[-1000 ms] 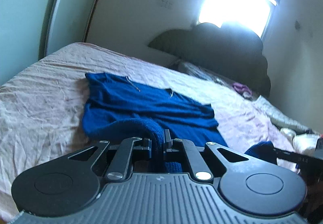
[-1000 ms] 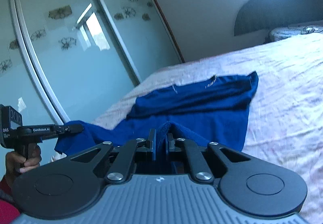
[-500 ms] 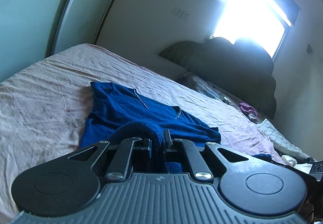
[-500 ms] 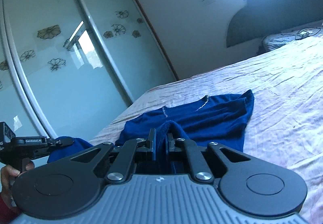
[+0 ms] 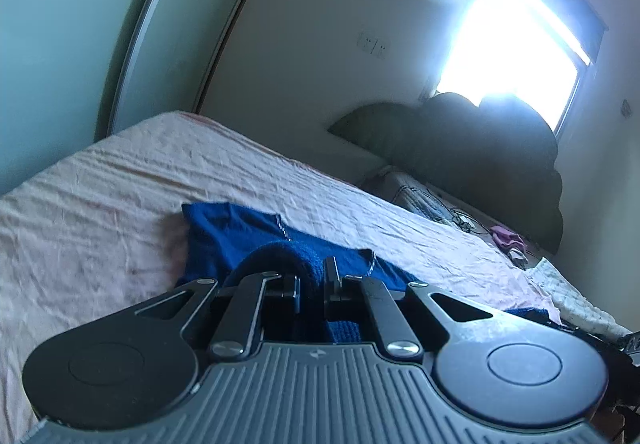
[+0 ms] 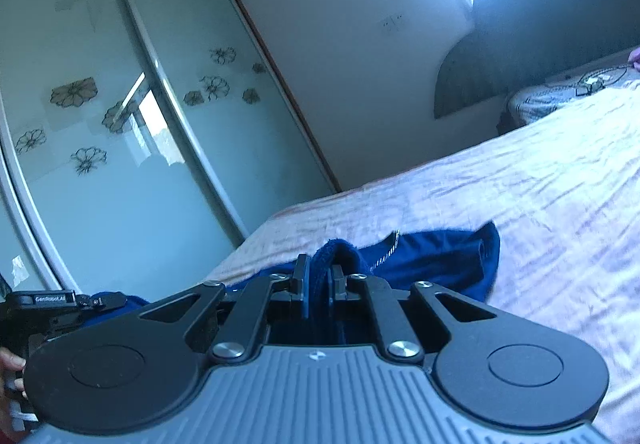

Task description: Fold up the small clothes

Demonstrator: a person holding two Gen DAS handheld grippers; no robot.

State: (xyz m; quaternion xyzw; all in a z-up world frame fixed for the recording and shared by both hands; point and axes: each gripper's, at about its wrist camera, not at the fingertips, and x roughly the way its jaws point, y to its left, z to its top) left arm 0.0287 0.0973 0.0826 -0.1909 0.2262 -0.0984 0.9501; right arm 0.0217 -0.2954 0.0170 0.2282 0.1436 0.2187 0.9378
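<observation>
Blue knit garment (image 5: pixel 224 240) pinched in both narrow-set jaws, left gripper (image 5: pixel 311 284) and right gripper (image 6: pixel 319 284), remainder flat on bed (image 5: pixel 100 184) straight ahead.

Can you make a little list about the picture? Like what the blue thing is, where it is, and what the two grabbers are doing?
blue thing: blue knit garment, partly lying on the bed, near edge lifted
lying on: bed with a wrinkled pink sheet
left gripper: shut on a fold of the blue cloth
right gripper: shut on another fold of it
behind the bed: dark headboard, bright window
at the side: sliding wardrobe doors with flower patterns
</observation>
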